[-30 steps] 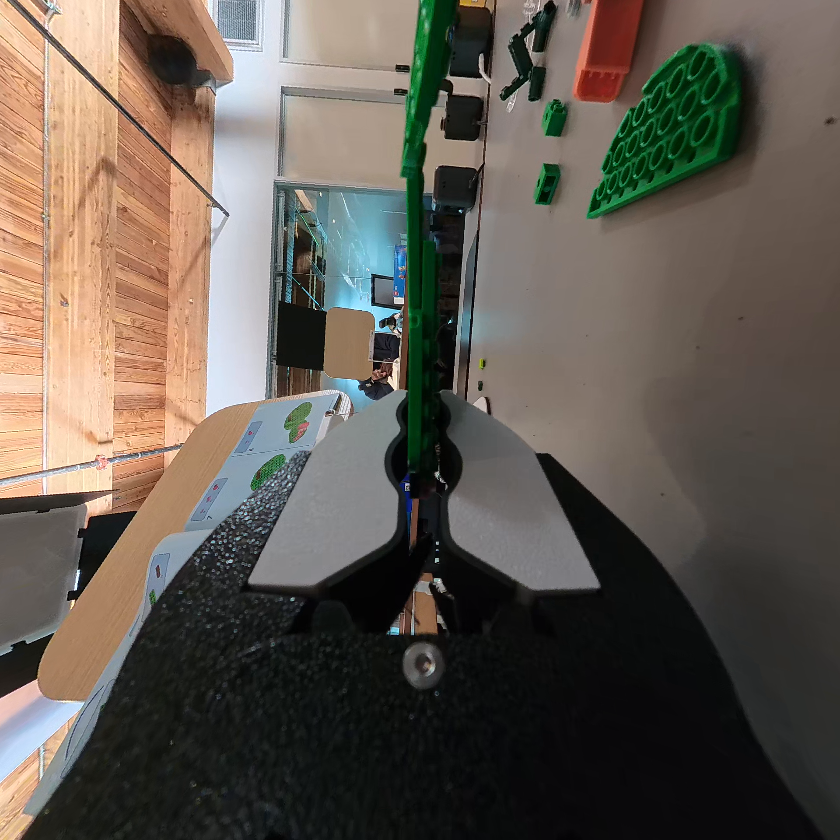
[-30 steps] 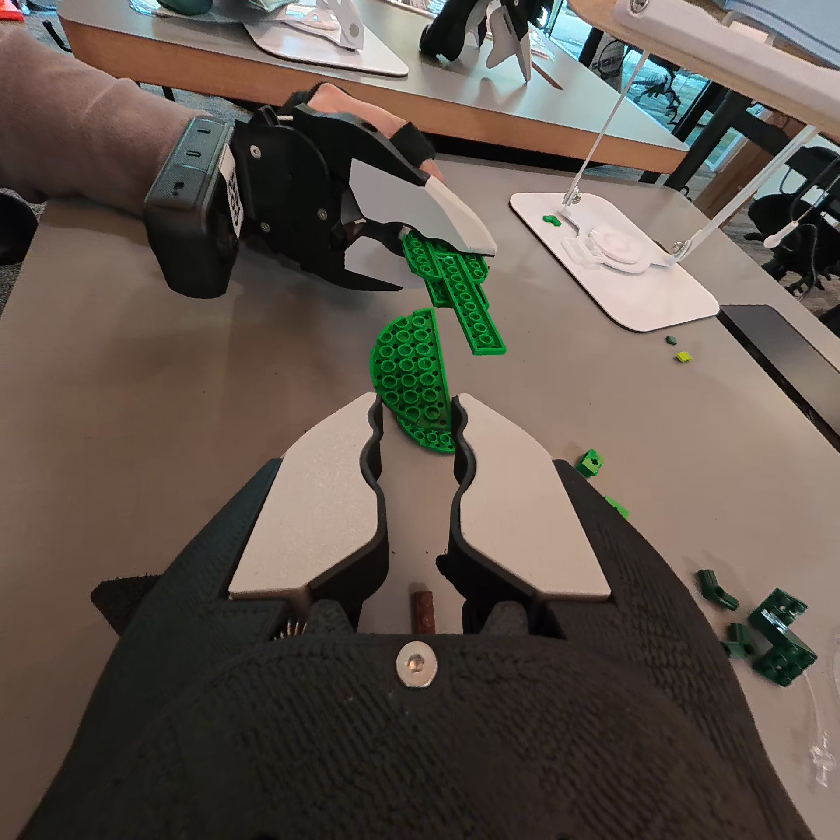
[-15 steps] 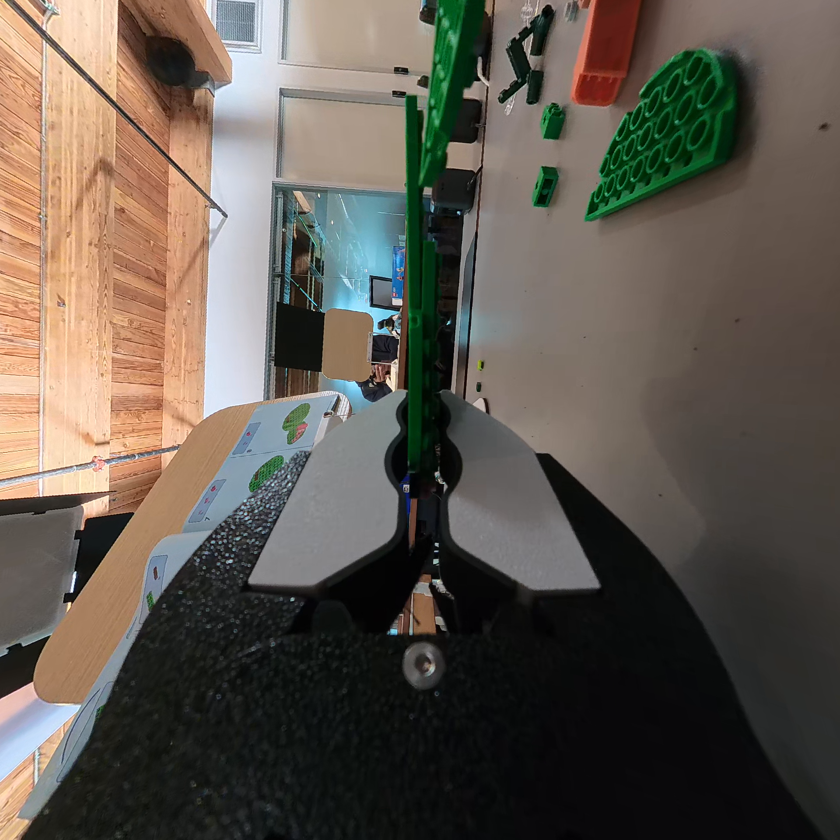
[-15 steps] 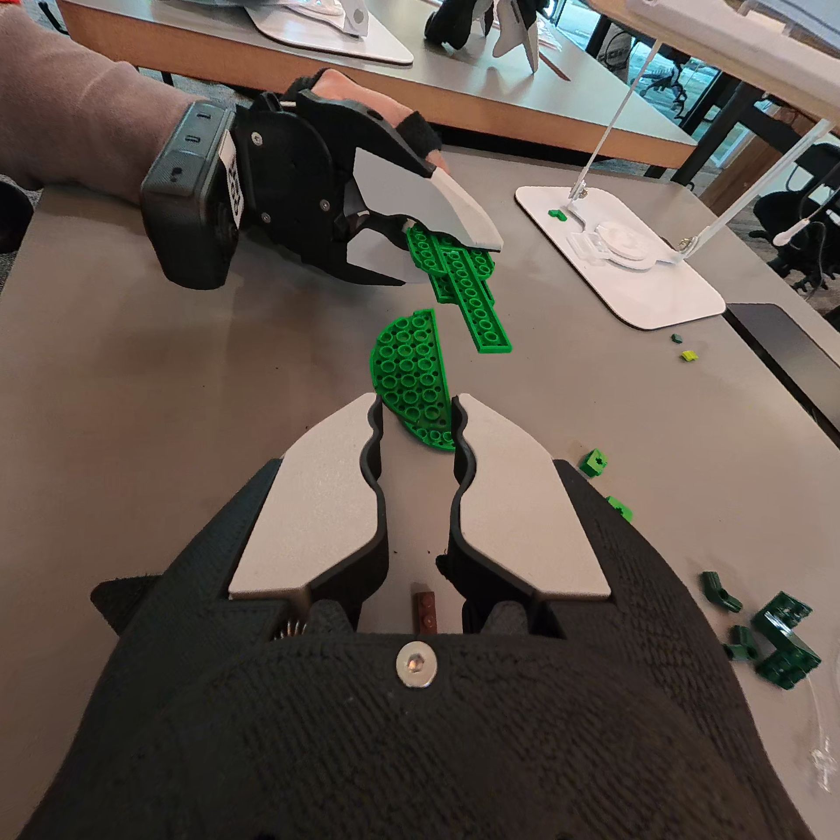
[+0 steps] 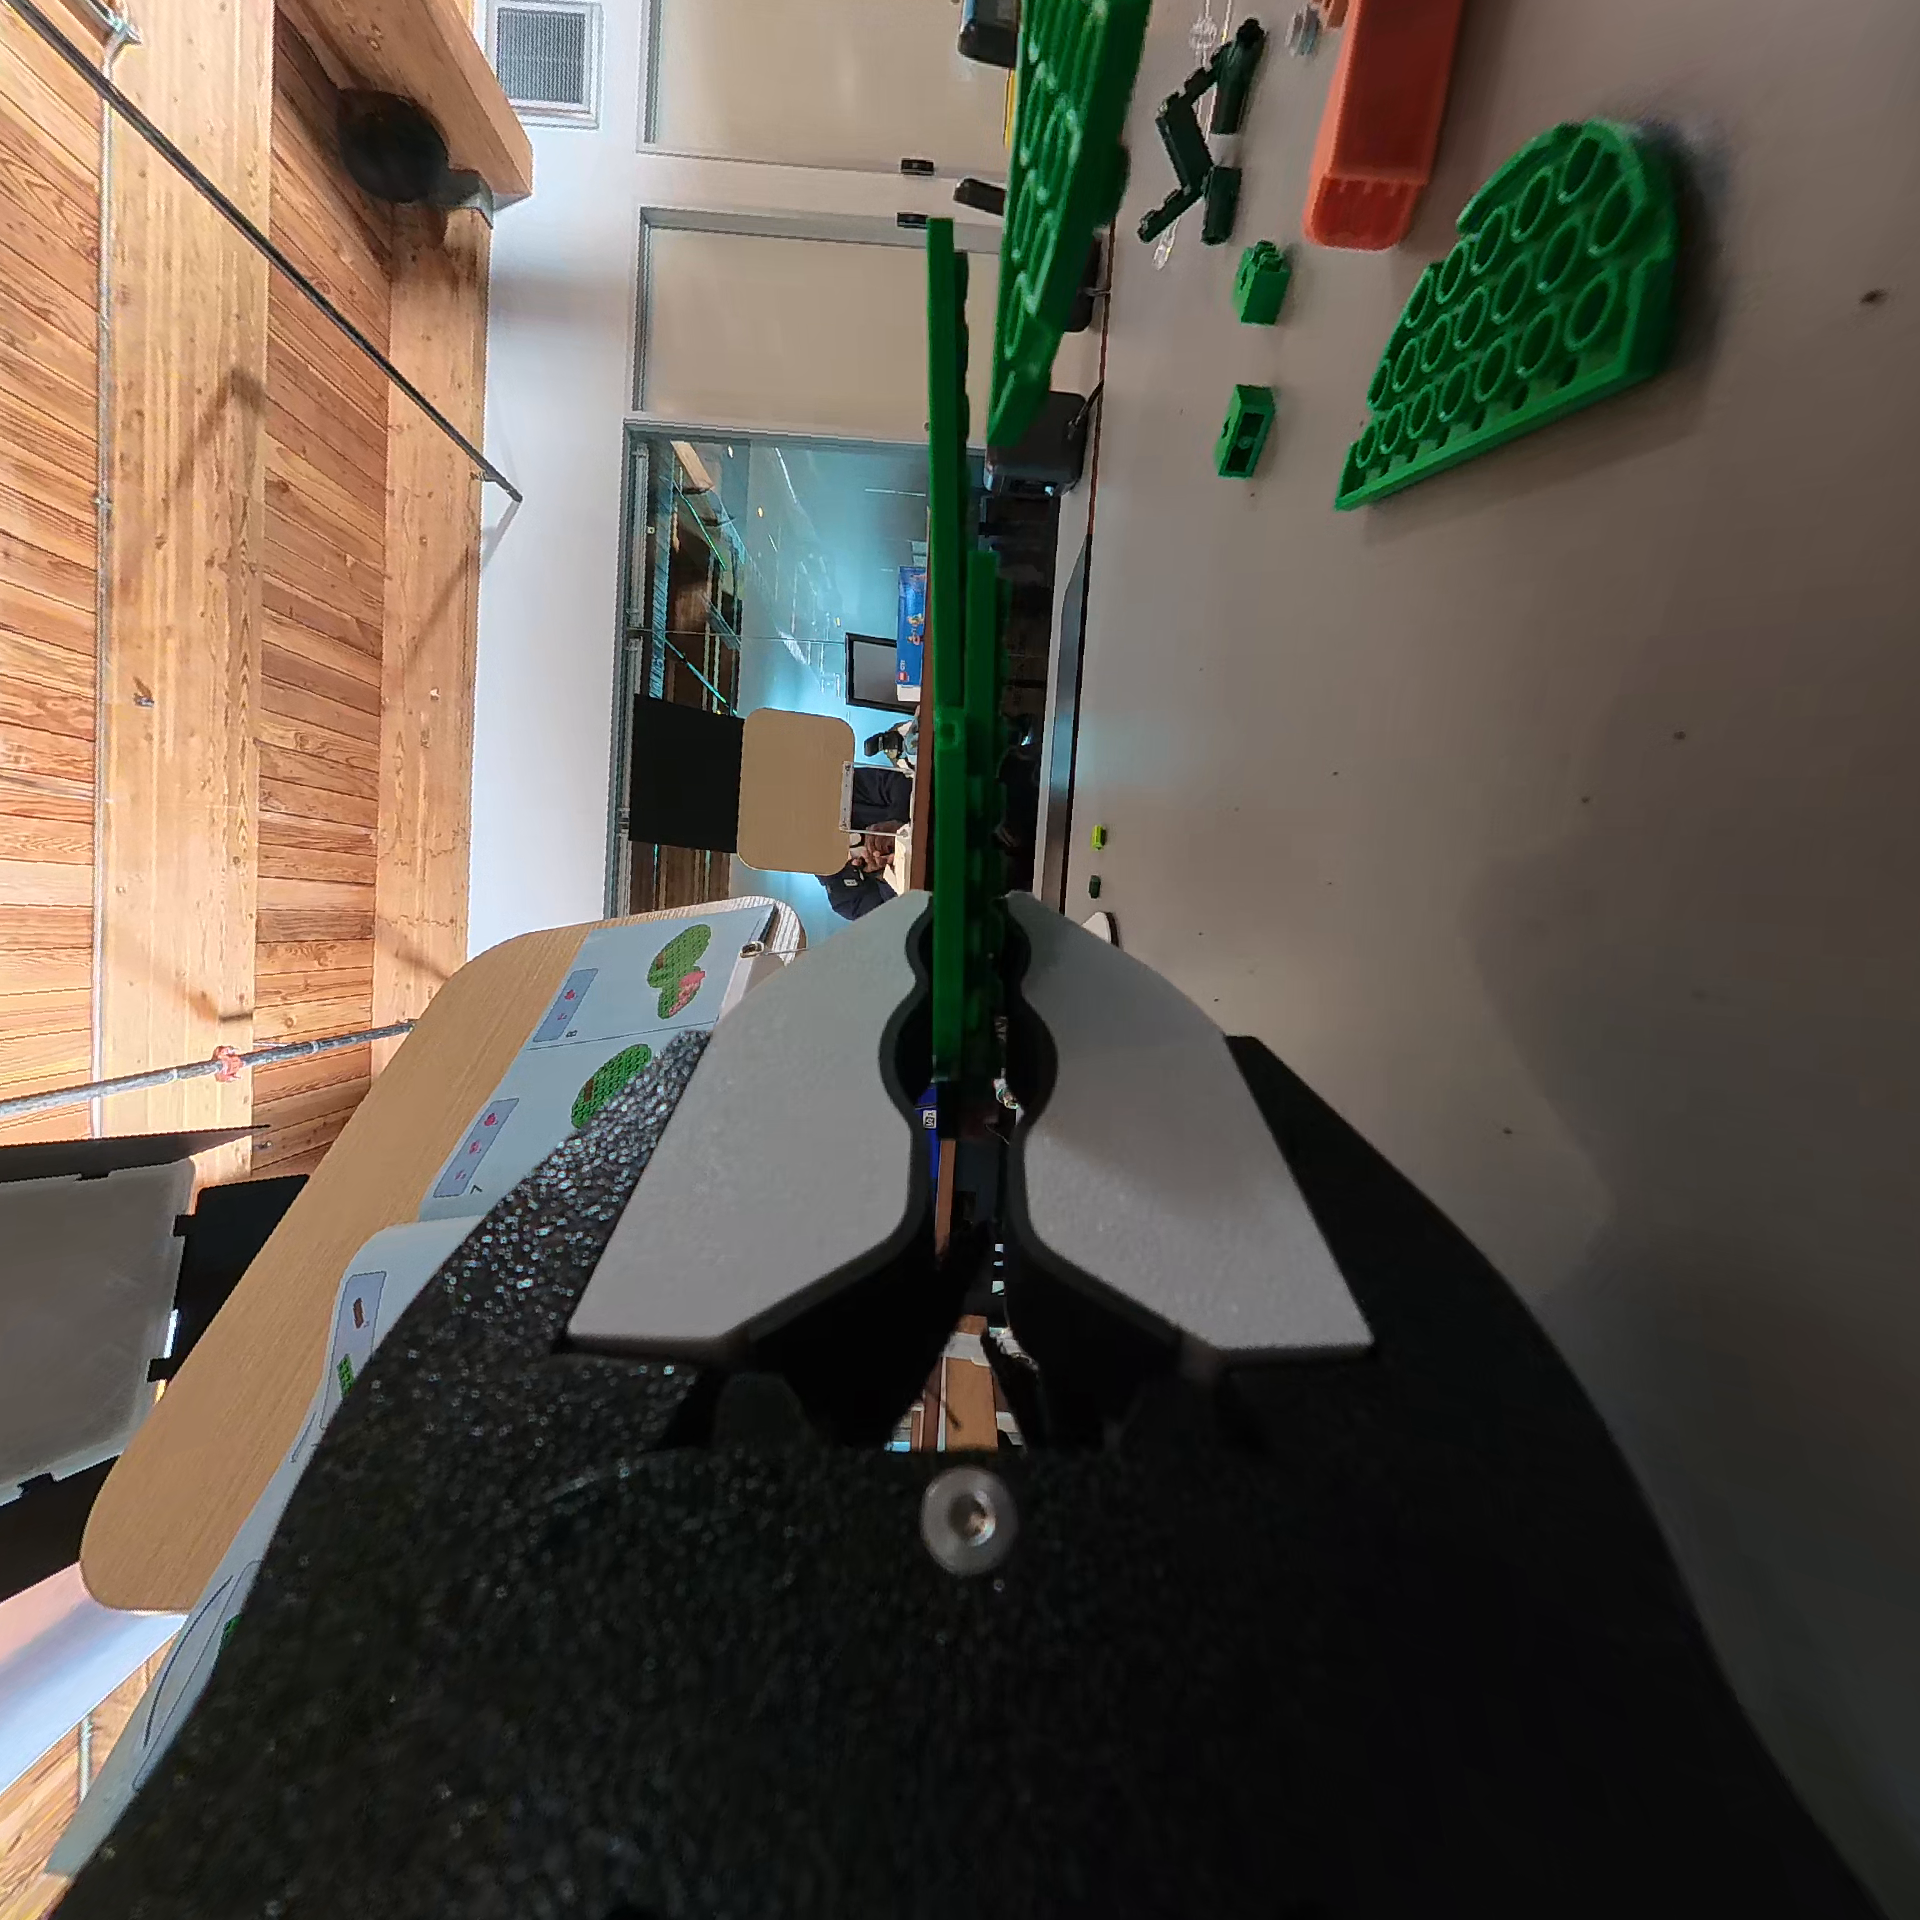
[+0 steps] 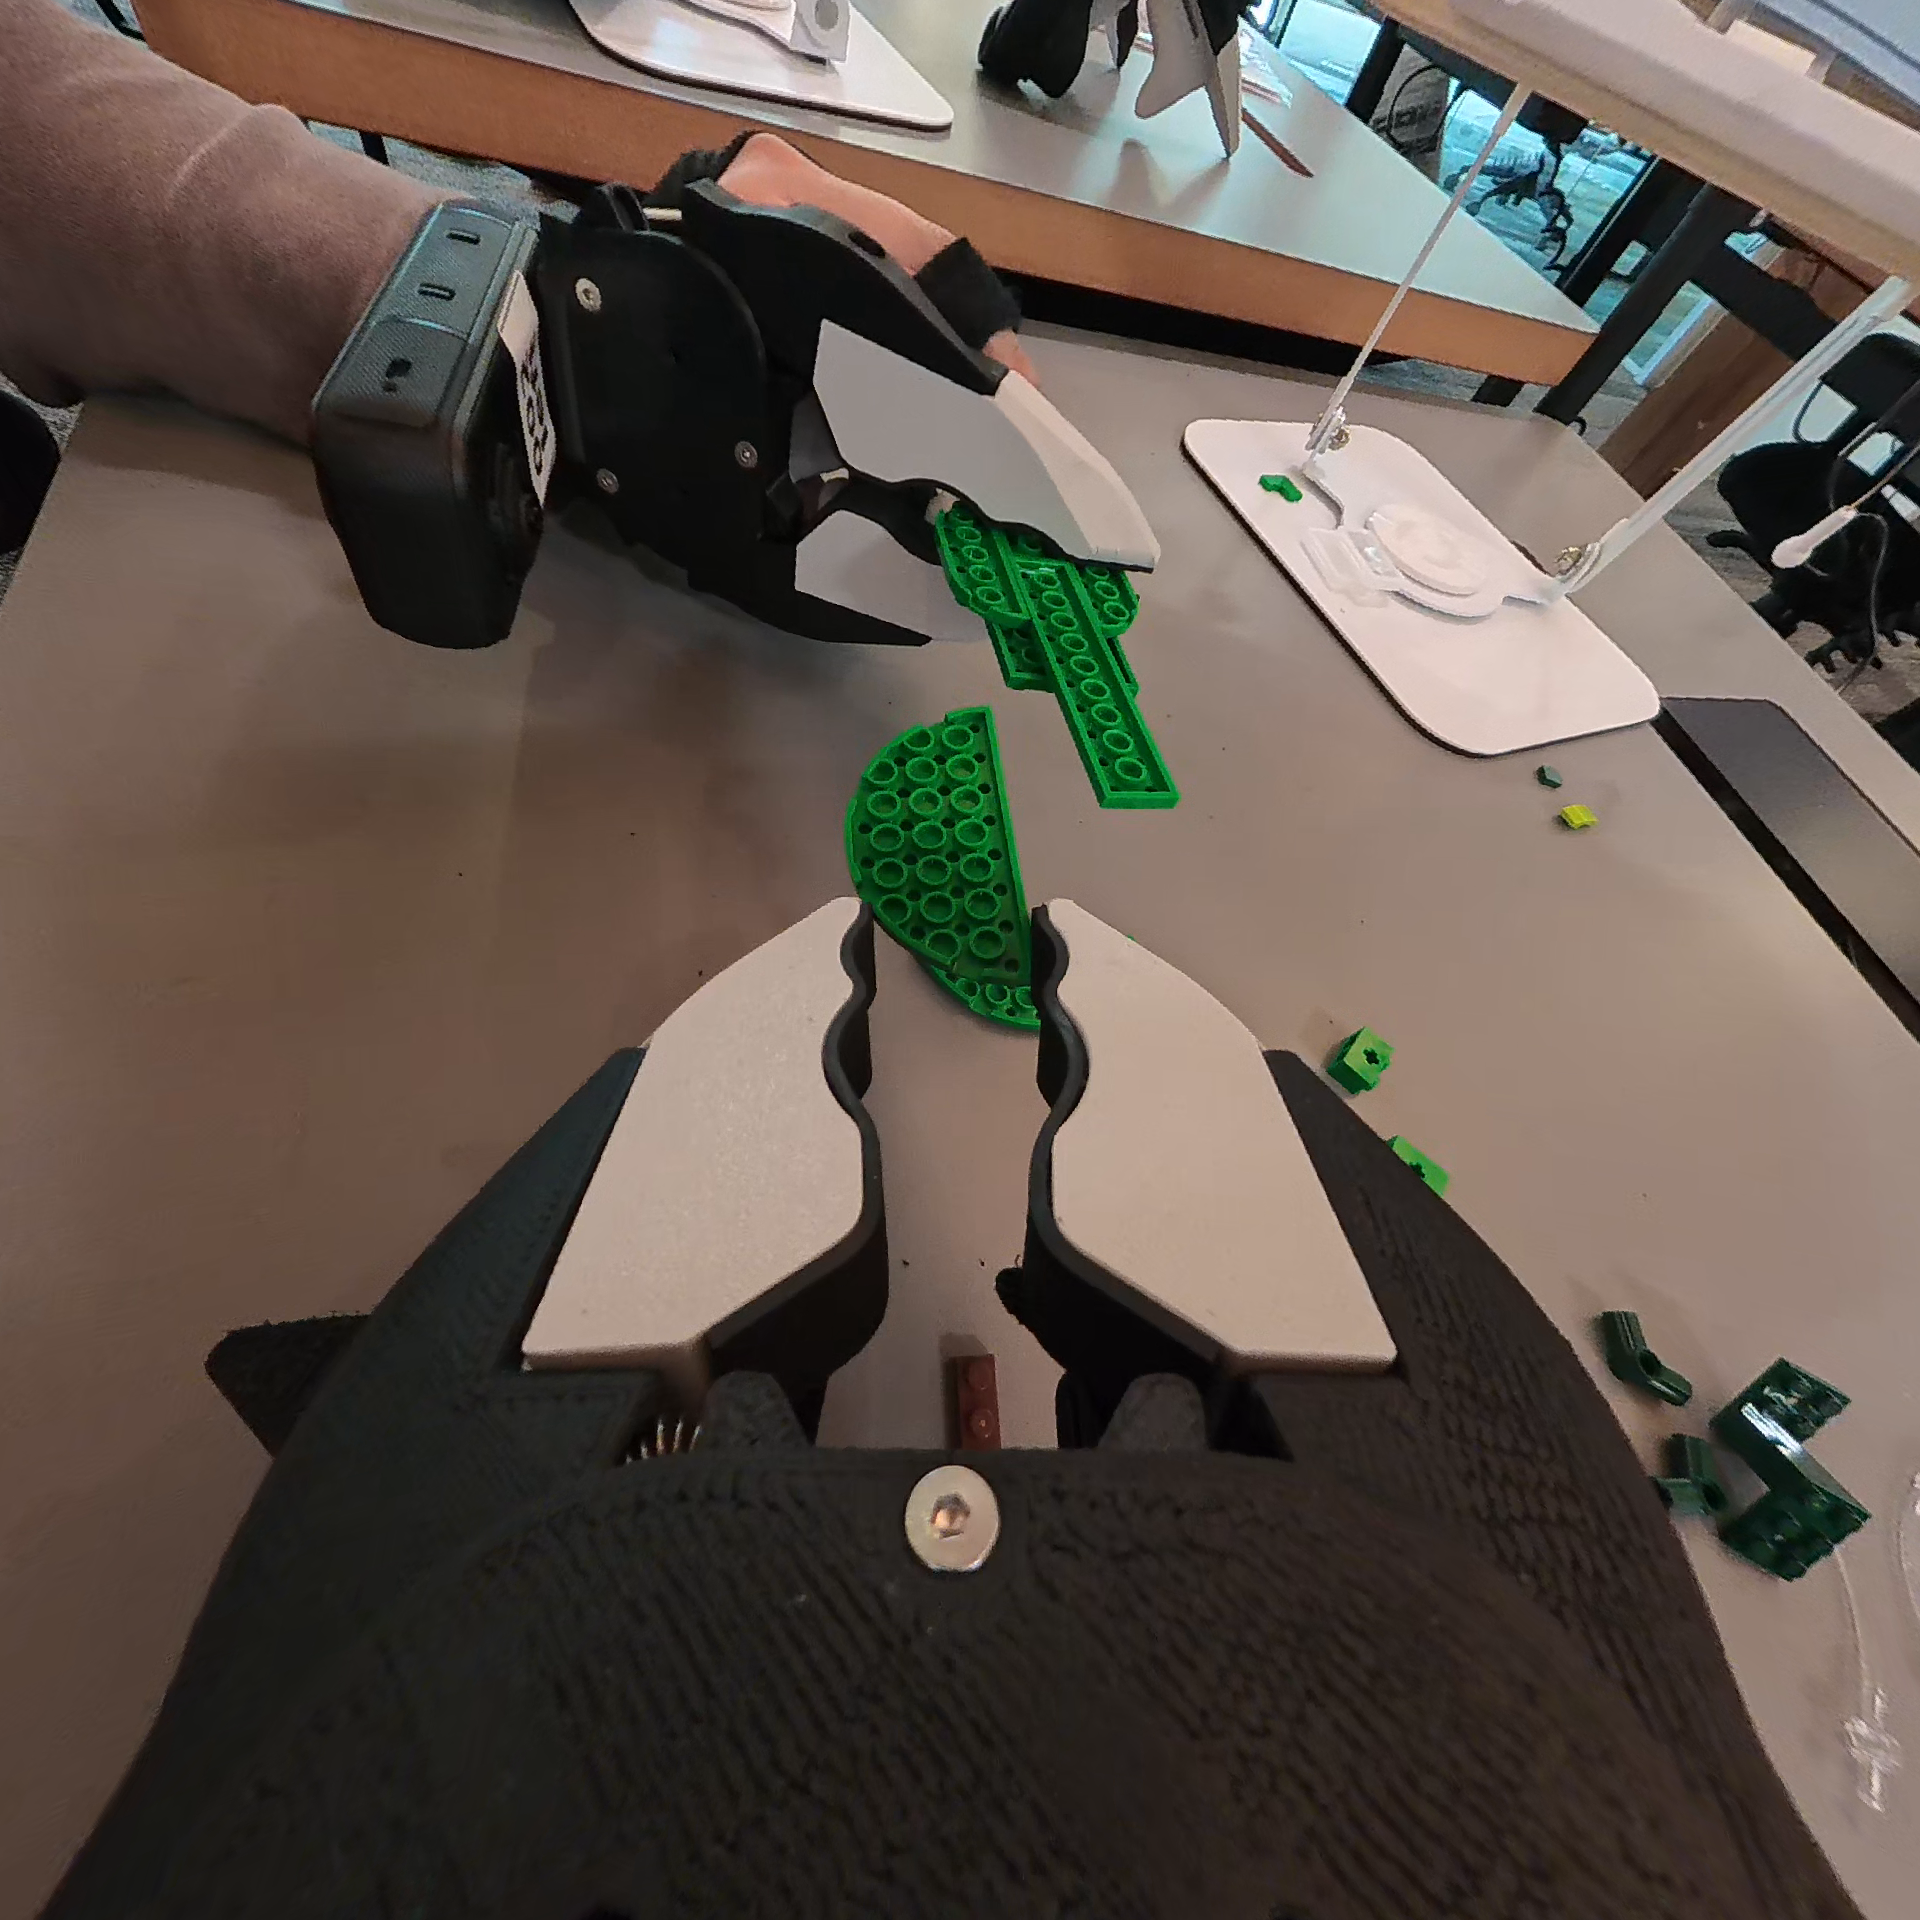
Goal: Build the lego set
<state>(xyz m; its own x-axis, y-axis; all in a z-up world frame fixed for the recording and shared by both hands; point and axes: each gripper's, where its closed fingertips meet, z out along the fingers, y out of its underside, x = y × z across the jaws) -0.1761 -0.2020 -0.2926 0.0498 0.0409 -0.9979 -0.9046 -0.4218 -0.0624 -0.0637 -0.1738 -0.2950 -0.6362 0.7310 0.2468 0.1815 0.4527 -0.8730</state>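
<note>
My left gripper [image 5: 966, 914] is shut on an assembly of bright green plates [image 5: 943, 623], seen edge-on; its far end [image 5: 1055, 208] is blurred and tilts toward the table. In the right wrist view the left gripper [image 6: 1039, 592] holds this assembly [image 6: 1081, 665] above the grey table [image 6: 416, 883], a long plate sticking out. A green half-round plate [image 6: 935, 831] lies underside up on the table and also shows in the left wrist view [image 5: 1517, 322]. My right gripper [image 6: 951, 920] is open, its tips at the plate's near end. A small brown plate [image 6: 971, 1403] lies between its fingers.
Small green bricks [image 6: 1359, 1060] and dark green pieces [image 6: 1782, 1465] lie to the right. A white stand base [image 6: 1455, 623] sits at the back right. An orange piece [image 5: 1371, 125] lies on the table. An instruction booklet [image 5: 623, 997] rests on another table. A sleeve [image 6: 156, 229] is at the upper left. Left tips to right tips: about 12 cm. My right gripper's tips are some 8 cm from the orange piece [image 5: 1371, 125].
The left gripper has drifted slightly right with the green plates, and their far end has tilted toward the table. The right gripper has stayed open over the half-round plate.
</note>
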